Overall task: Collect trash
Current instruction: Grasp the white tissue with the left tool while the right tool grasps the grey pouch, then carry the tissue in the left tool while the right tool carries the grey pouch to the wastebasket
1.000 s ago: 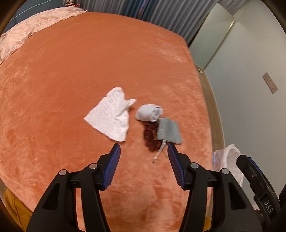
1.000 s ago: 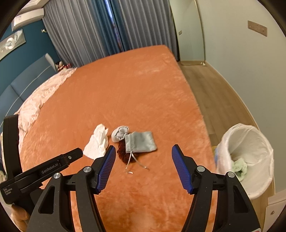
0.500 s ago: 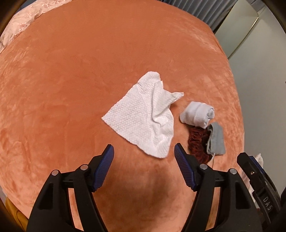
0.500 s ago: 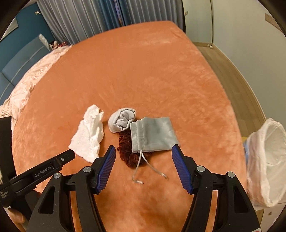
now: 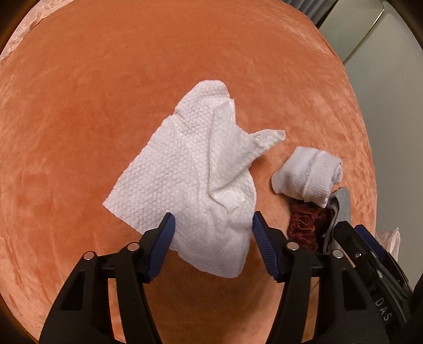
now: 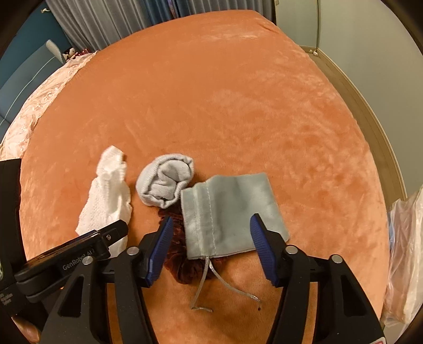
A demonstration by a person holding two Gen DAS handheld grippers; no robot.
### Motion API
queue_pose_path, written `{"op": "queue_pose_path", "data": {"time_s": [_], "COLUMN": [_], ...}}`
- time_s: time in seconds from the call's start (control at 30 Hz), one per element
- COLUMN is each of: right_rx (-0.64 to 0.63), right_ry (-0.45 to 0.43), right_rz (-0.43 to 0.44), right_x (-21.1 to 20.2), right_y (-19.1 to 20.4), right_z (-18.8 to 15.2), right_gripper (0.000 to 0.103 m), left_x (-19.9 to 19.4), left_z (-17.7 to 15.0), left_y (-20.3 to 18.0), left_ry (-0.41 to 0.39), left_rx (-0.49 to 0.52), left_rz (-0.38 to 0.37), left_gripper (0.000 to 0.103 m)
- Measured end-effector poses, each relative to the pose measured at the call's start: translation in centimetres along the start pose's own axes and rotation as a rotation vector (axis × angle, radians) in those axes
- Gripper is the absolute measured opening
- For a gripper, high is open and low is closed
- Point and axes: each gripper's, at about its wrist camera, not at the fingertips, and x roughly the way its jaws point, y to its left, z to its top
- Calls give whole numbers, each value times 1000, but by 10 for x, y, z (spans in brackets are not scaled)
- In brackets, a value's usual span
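Note:
A crumpled white paper towel (image 5: 195, 174) lies on the orange bedspread (image 5: 79, 105). My left gripper (image 5: 212, 225) is open, its fingers straddling the towel's near end just above it. The towel also shows in the right wrist view (image 6: 108, 198). My right gripper (image 6: 211, 227) is open, its fingers either side of a grey drawstring pouch (image 6: 230, 209) that lies over a dark red scrunchie (image 6: 185, 267). A rolled pale grey sock (image 6: 165, 182) lies beside the pouch. The bin's white liner (image 6: 404, 251) shows at the right edge.
The bed's right edge drops to a wooden floor (image 6: 364, 105) along a pale wall. Pink bedding (image 6: 34, 105) lies at the far left. Grey curtains (image 6: 119, 18) hang behind the bed. The sock (image 5: 309, 177) and scrunchie (image 5: 304, 225) lie right of my left gripper.
Both grippers have moved forward and down toward the bed. The left one now straddles the paper towel, the right one straddles the grey pouch. Both stay open.

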Motion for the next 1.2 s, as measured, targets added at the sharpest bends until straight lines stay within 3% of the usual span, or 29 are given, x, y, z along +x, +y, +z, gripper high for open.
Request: {"op": "queue_pose_path", "data": {"time_s": [0.03,0.1,0.13,0.2,0.23,0.37,0.63,1.0,1.2], "right_rx": [5,14,21,26,28,39,87,109,141], "right_ry": [6,19,25,35,35,15,-103,-335,-445], "right_rz": [-3,0,5,16,15,23,59,85,81], "right_x": [2,6,6,6,4,-11,-78,-209,-272], "right_y": [-1,-4,-6,-8,-9,-14,-38,-84,-124], "right_z": [-1,-4,-6,-9,-11,-19,-23,-27,-37], "right_gripper": [49,38,33,17,16,10,7,7,7], "left_x": [-1,-1,-2,-4,-6,-24,-83,-189,-225], "left_z": [-1,-1,-2,-4,-6,-14,-31,-69,-95], "left_y": [1,2,1,0,-1,-8,-46,-150,-215], "left_ry": [-3,-3,-4,-3,-2,-33,-109,-263,-321], "left_rx": [-1,-3,-2,1,7,13,49,204,315], "left_rz": [-5,-12,-15,-22,-25,-12,-64,-162,-217], "left_gripper": [47,29,25,6,4,2,2,2,2]}}
